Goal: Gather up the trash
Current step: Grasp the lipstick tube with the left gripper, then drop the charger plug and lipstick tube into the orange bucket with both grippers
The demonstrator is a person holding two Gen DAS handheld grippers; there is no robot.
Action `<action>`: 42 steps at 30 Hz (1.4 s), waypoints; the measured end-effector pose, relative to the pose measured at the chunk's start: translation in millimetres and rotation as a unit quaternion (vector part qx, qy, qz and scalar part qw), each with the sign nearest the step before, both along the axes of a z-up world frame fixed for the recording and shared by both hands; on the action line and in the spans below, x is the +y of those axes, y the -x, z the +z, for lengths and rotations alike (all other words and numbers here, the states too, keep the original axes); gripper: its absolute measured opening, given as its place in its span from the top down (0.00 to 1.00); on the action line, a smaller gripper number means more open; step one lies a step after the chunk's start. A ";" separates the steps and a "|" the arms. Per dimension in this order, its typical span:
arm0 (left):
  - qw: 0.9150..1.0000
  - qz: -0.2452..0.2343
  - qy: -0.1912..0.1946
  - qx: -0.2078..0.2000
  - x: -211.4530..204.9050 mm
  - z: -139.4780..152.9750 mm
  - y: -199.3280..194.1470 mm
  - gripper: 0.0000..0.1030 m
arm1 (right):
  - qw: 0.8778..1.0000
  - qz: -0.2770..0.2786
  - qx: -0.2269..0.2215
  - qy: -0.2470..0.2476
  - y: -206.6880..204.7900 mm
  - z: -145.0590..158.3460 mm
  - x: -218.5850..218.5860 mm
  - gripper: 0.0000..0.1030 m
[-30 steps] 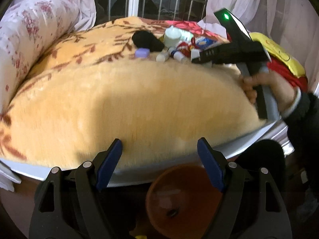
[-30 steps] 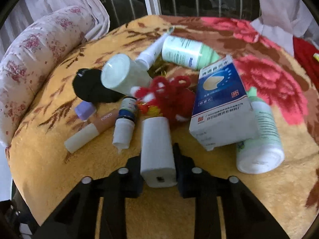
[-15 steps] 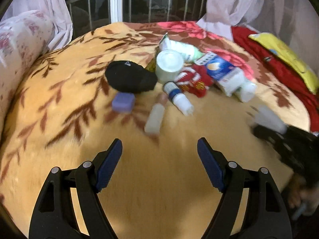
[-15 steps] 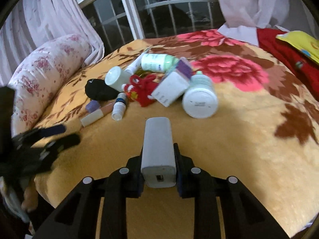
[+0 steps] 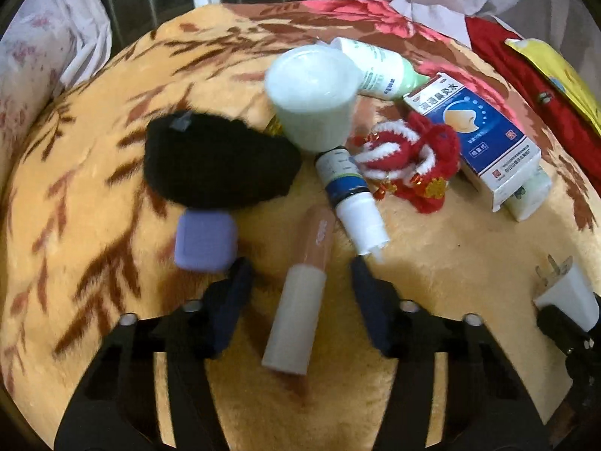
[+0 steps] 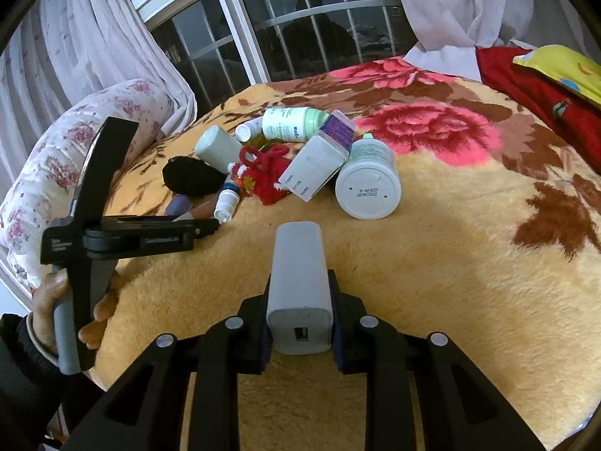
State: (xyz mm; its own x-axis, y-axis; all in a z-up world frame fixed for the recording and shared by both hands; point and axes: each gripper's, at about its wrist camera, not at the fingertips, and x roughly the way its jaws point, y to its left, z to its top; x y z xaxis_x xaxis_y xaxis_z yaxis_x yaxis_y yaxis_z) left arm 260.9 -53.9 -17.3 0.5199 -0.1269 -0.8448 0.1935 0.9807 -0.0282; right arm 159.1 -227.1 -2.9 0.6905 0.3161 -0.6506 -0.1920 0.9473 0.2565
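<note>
A heap of small trash lies on the orange floral blanket [image 5: 450, 263]. My left gripper [image 5: 298, 265] points down over a pink tube with a white cap [image 5: 300, 300]. Its jaws are closing, with the tube between them and the pads still clear of it. Just beyond lie a purple case [image 5: 204, 240], a black pouch [image 5: 218, 161], a dropper bottle [image 5: 349, 199], a pale green cup [image 5: 311, 97], a red knitted charm [image 5: 417, 165] and a blue-and-white box [image 5: 477, 131]. My right gripper [image 6: 300, 278] is shut on a white charger [image 6: 298, 263], held back from the heap.
A floral pillow [image 6: 75, 150] lies at the left edge of the bed. Red cloth [image 6: 537, 97] and a yellow item [image 6: 563, 67] lie on the right. A barred window [image 6: 300, 26] and curtains stand behind. A white jar [image 6: 368, 184] lies by the box.
My left gripper came from the bed's edge to the heap and its jaws narrowed around the tube. My right gripper drew back from the heap with the charger.
</note>
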 end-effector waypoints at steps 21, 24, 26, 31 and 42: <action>0.995 0.027 0.038 -0.083 13.0 36.1 110.3 0.83 | 1.000 0.014 -0.020 0.006 40.4 17.9 16.2 0.77; 0.995 0.033 0.035 -0.089 15.0 42.0 130.9 0.83 | 1.000 0.020 -0.024 0.003 58.8 22.9 19.2 0.77; 0.994 0.034 0.034 -0.094 15.7 45.4 149.4 0.83 | 0.999 0.025 -0.027 0.003 73.2 25.7 21.8 0.77; 0.994 0.025 0.026 -0.104 15.6 46.7 201.2 0.83 | 0.998 0.052 -0.030 0.011 118.2 27.2 33.3 0.77; 0.999 0.013 0.014 -0.050 22.5 -6.3 279.0 0.83 | 0.996 0.085 0.019 0.022 198.4 -8.5 48.6 0.77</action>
